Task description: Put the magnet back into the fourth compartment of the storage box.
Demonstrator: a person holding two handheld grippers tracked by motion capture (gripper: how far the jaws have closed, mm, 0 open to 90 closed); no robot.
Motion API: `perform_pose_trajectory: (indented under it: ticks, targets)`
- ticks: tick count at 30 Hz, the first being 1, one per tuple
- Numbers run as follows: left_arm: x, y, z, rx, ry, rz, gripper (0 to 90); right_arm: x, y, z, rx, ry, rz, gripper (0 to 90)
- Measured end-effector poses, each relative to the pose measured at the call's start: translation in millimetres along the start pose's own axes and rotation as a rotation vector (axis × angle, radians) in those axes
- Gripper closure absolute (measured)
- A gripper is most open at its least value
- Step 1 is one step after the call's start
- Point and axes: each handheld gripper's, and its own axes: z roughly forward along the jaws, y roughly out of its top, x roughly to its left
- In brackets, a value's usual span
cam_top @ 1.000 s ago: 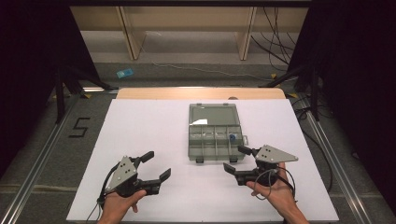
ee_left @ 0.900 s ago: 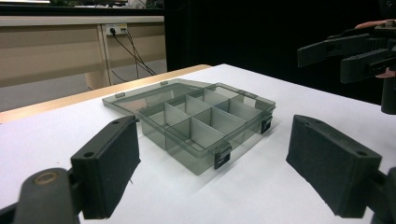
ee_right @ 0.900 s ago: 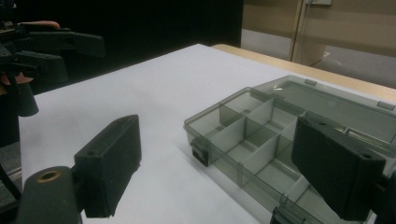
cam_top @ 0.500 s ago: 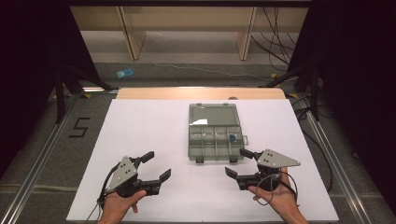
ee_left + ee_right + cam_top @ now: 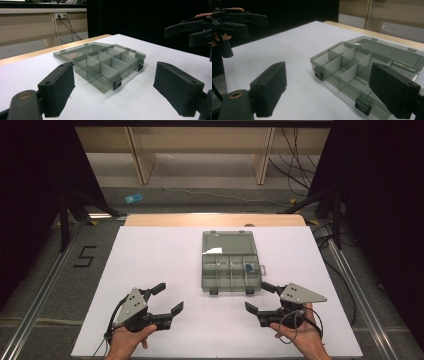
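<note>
Resting near tabletop's [image 5: 150, 255] near edge, left gripper [image 5: 167, 299] and right gripper [image 5: 260, 297] empty, fingers spread wide on both. Organizer box [image 5: 231, 269] sits at tabletop centre, lid open flat toward far edge, small blue item [image 5: 248, 267] in one compartment. Box untouched; closing or handling not yet started, by judgement.

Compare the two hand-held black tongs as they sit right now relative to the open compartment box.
The left black tongs hover well left of the translucent grey plastic compartment box, over bare white table; the right black tongs sit close to the box's front right corner. The left point up and right, the right up and left. Both are wide open, empty, near the table's front edge.
</note>
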Motion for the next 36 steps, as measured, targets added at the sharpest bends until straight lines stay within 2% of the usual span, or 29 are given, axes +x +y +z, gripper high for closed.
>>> perform_pose_trajectory:
  ticks: [4,7,12,14,17,19,23,27,36]
  targets:
    - [0.1,0.3,-0.2,-0.003,0.0,-0.002,16.4,-1.0,-2.0,-2.6,-0.006,-0.017,0.008,15.9]
    - [0.0,0.5,-0.2,-0.004,0.0,-0.001,16.4,-1.8,-3.5,-5.1,0.012,-0.024,0.009,16.0]
    - [-0.1,0.5,-0.4,-0.004,0.0,-0.002,16.4,-1.0,-4.2,-5.5,-0.006,-0.015,0.006,16.0]
    - [0.5,0.3,0.4,-0.016,-0.007,-0.002,16.4,-0.7,-4.2,-7.7,0.016,-0.02,0.006,16.0]
    - [0.2,0.5,-0.2,-0.004,0.001,-0.001,16.4,-0.2,-4.3,-9.1,0.022,-0.022,0.009,16.0]
    - [0.0,0.5,0.0,-0.003,0.0,0.001,16.4,-0.3,-4.6,-8.8,0.005,-0.032,0.0,16.0]
    - [0.1,0.6,0.1,-0.003,-0.001,0.003,16.4,0.5,-4.7,-6.4,-0.012,-0.015,-0.004,16.0]
    - [0.1,0.6,-0.1,-0.004,0.0,0.0,16.4,1.3,-4.2,-7.8,0.012,-0.024,-0.009,16.0]
    - [-0.2,0.6,0.1,-0.003,-0.001,0.0,16.4,2.3,-3.5,-7.8,0.006,-0.024,-0.018,16.1]
